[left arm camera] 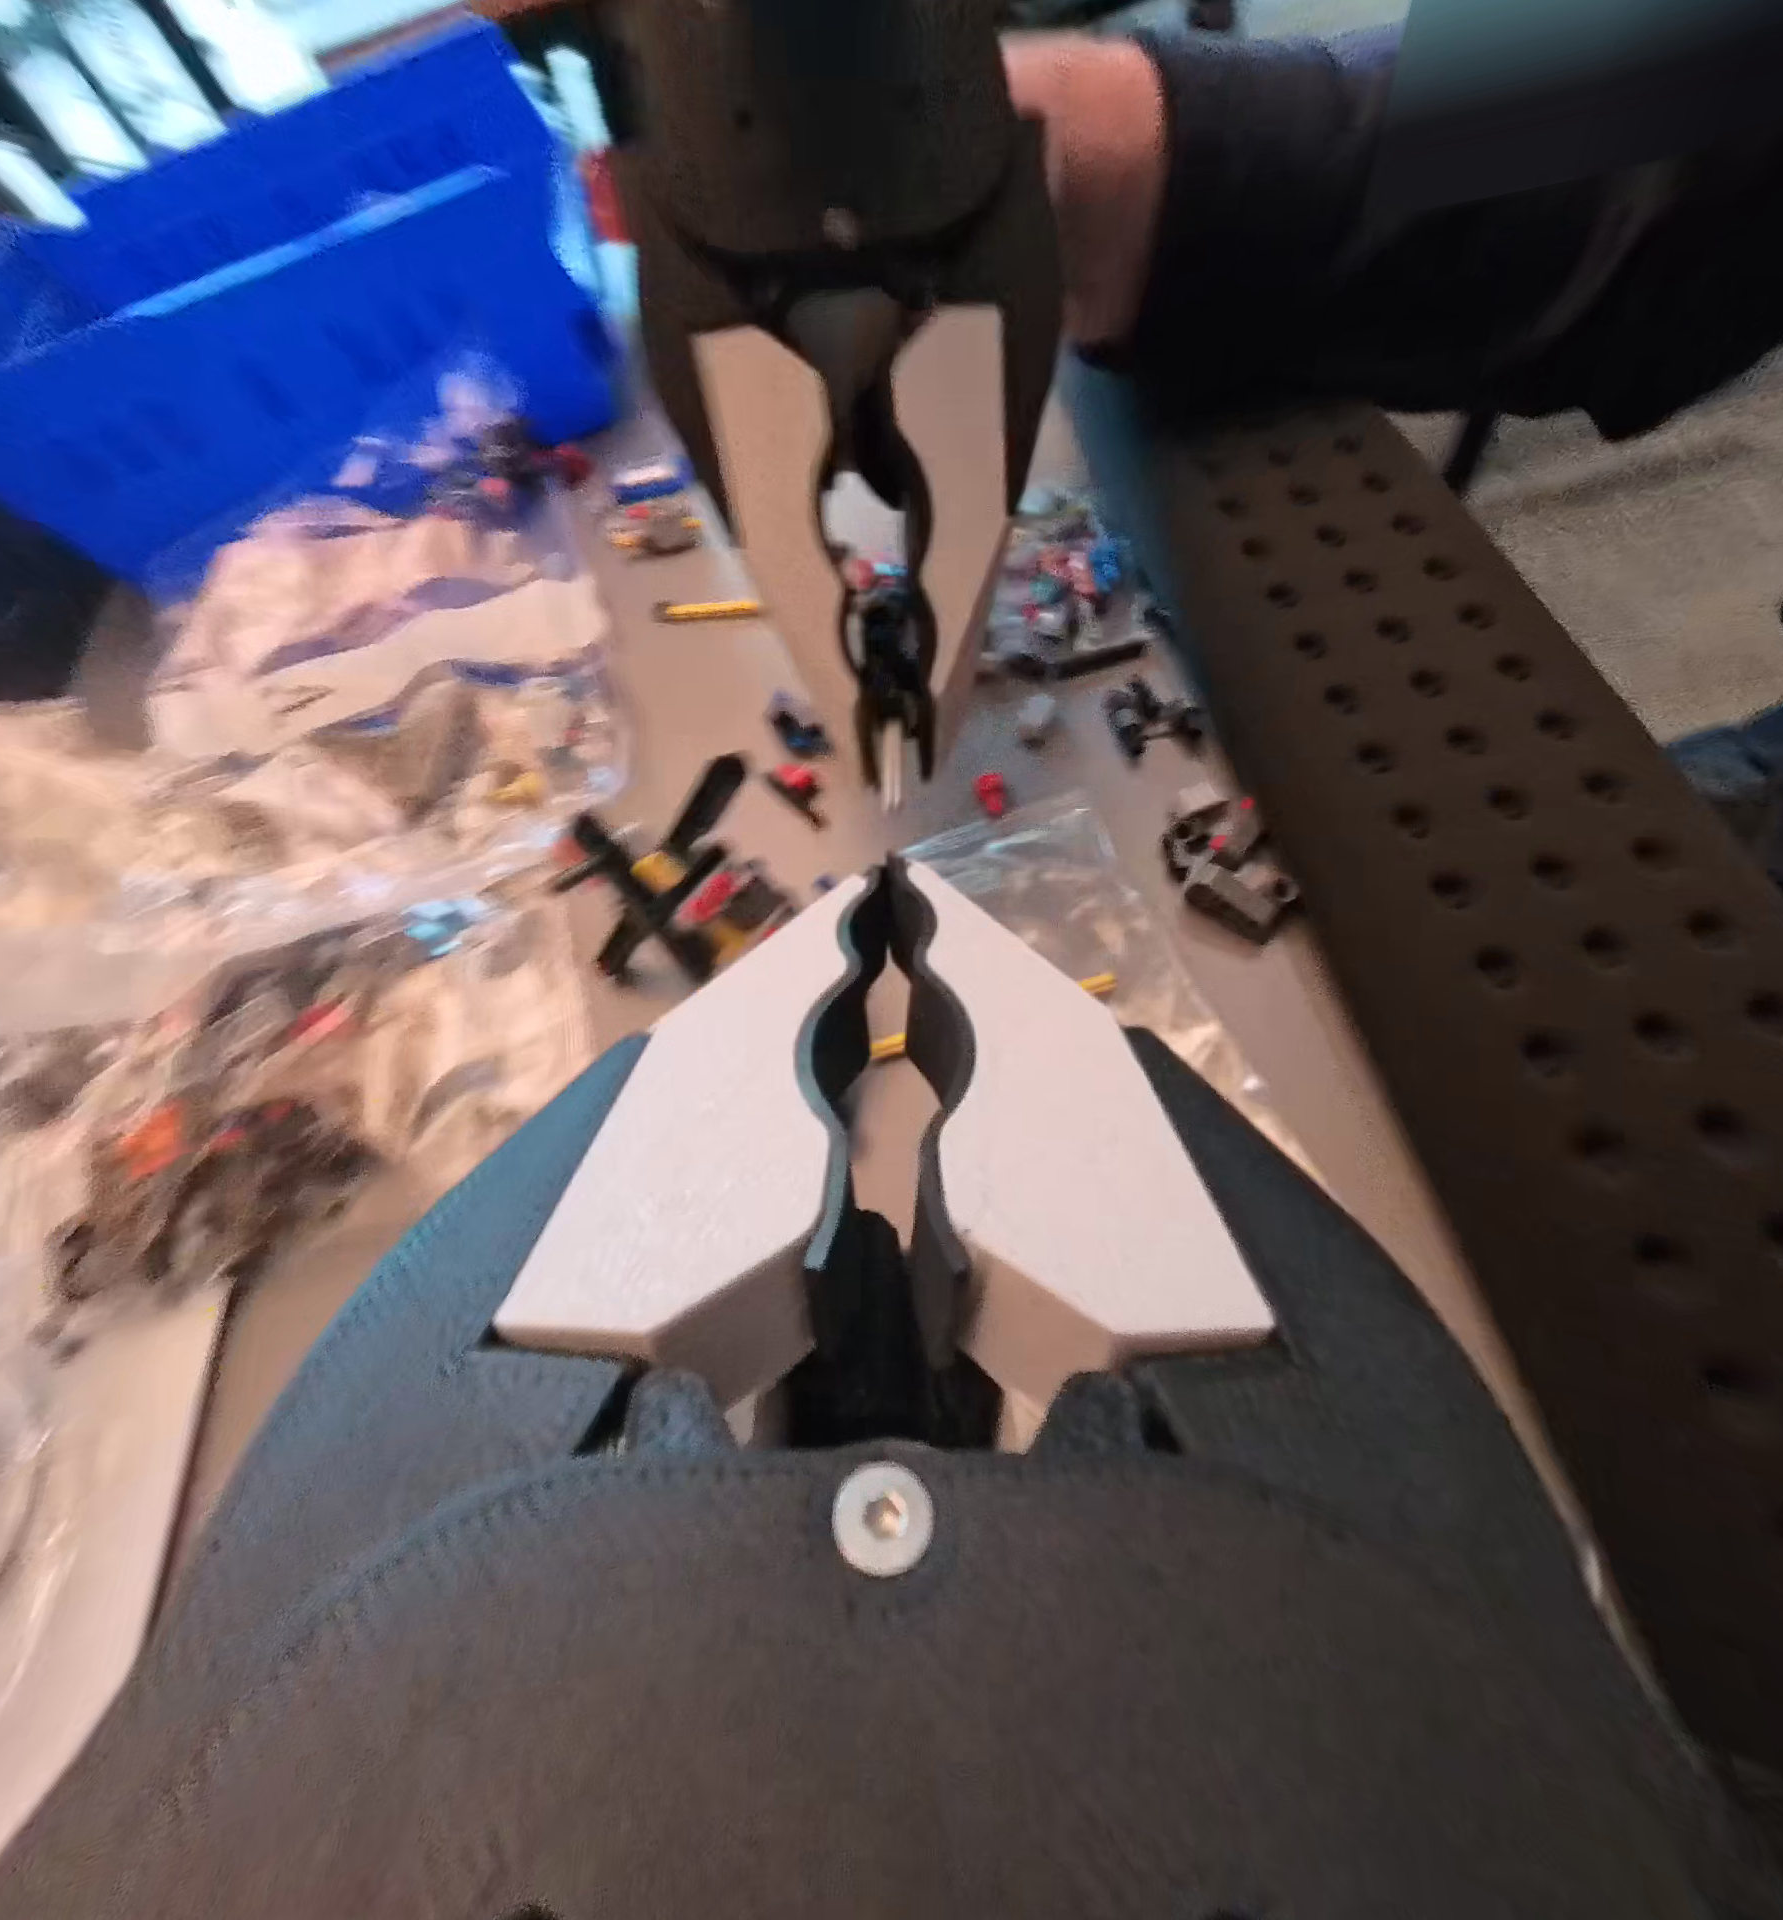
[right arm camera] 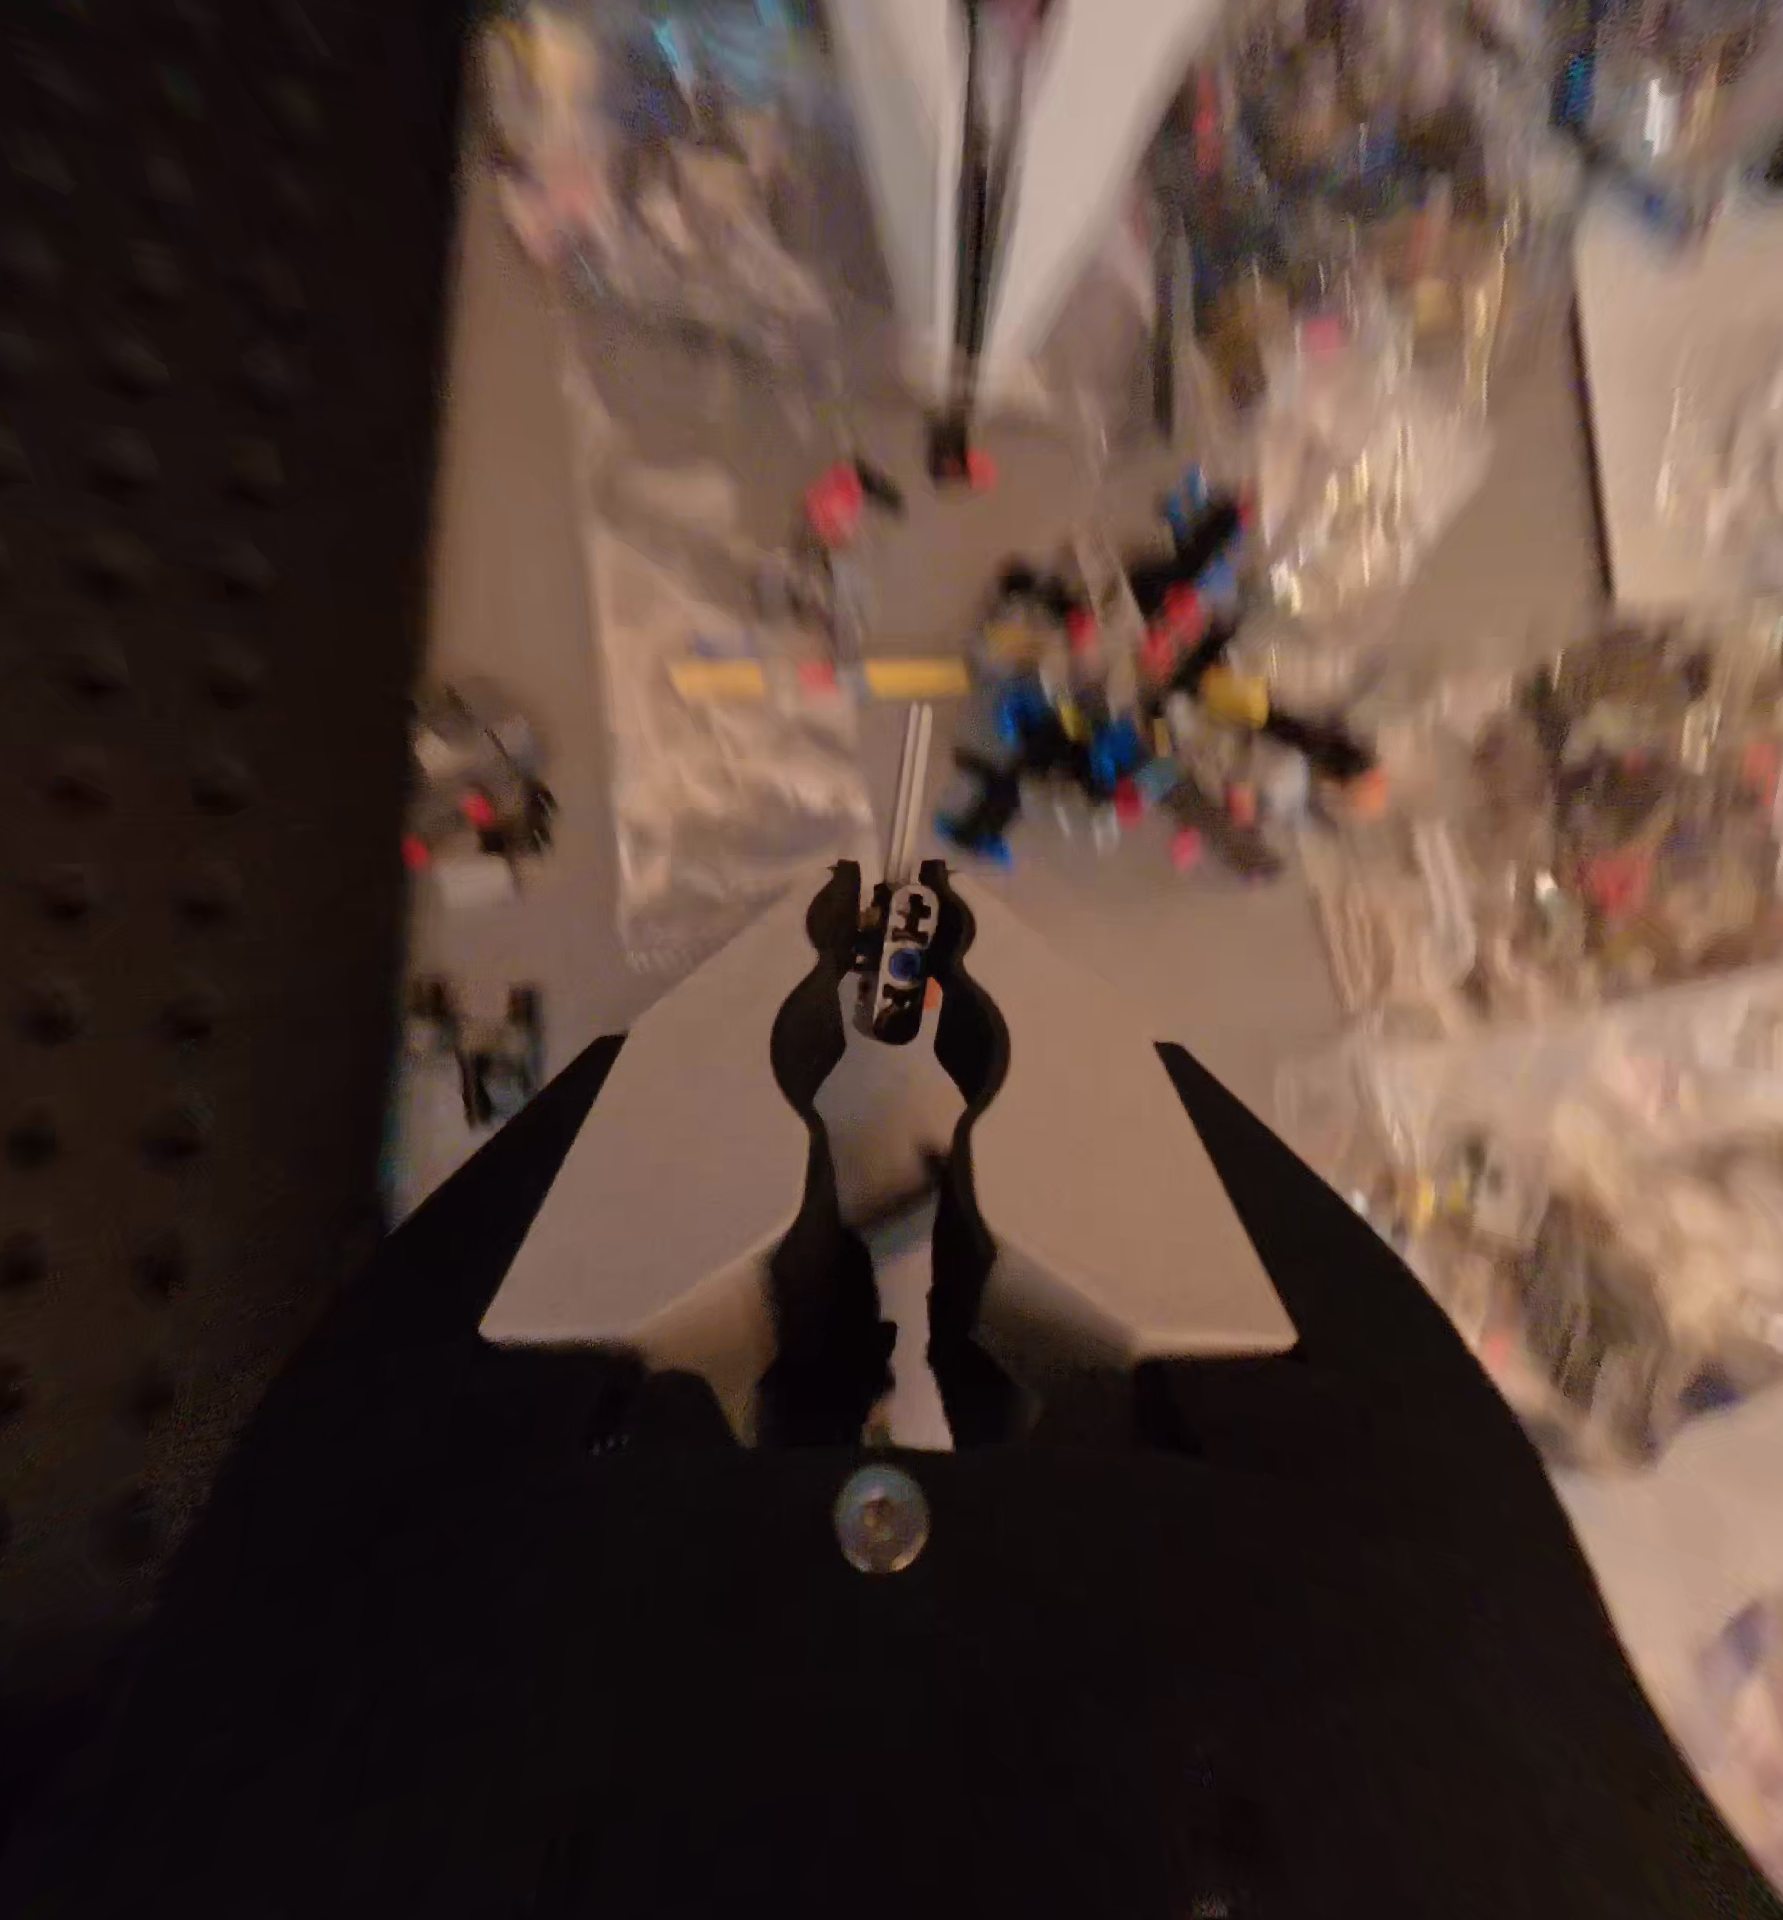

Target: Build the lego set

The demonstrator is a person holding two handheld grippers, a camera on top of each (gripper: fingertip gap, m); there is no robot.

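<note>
At far left on my table (left arm camera: pixel 513 1226), most lego parts sit unopened in clear bags (left arm camera: pixel 274 727) below a blue bin (left arm camera: pixel 274 301); one black-and-yellow sub-assembly (left arm camera: pixel 674 883) lies built, so I judge the build early. My left tongs (left arm camera: pixel 892 868) are clenched, empty. My right tongs (right arm camera: pixel 892 883) grip a small black piece (right arm camera: pixel 892 971) with a grey axle above the table.

Two grippers (left arm camera: pixel 892 868) (right arm camera: pixel 892 873), one blue bin (left arm camera: pixel 274 301) far left, one perforated dark panel (left arm camera: pixel 1552 831) right — loose Lego pieces (left arm camera: pixel 674 883) and clear bags (left arm camera: pixel 274 727) too blurred to count.
</note>
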